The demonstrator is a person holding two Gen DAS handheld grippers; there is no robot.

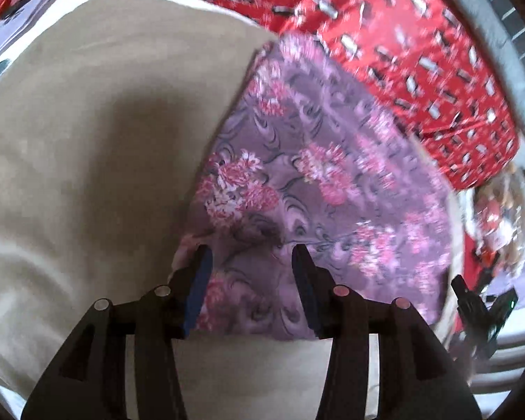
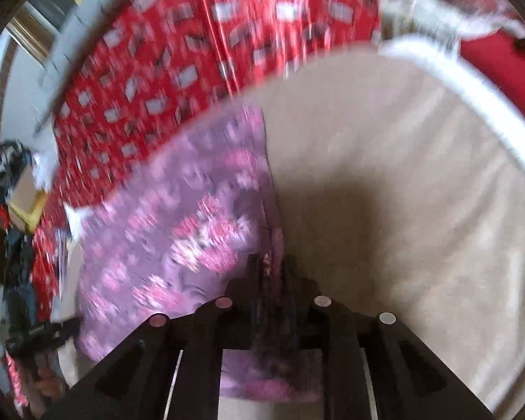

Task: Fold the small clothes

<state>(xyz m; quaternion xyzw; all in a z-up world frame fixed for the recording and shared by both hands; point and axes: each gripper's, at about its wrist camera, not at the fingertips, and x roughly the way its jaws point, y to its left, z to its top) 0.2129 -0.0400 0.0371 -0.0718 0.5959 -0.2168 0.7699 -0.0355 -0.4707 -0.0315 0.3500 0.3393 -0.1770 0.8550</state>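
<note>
While I looked along my left gripper [image 1: 252,255], its jaws stood apart over the near edge of the purple flowered cloth [image 1: 318,182], pads not pressing it. That cloth lay soft and rumpled on a smooth beige cover [image 1: 87,133], with a shiny red patterned sheet [image 1: 385,35] beyond. My right gripper [image 2: 271,266] was clamped on the cloth's edge. Blur hid any writing. Bare beige cover lay open at the right.

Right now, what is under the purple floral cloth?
The purple floral cloth lies on a beige padded surface, which shows bare beside it. Its far edge reaches the red patterned sheet. Anything directly beneath the cloth is covered and cannot be seen.
</note>
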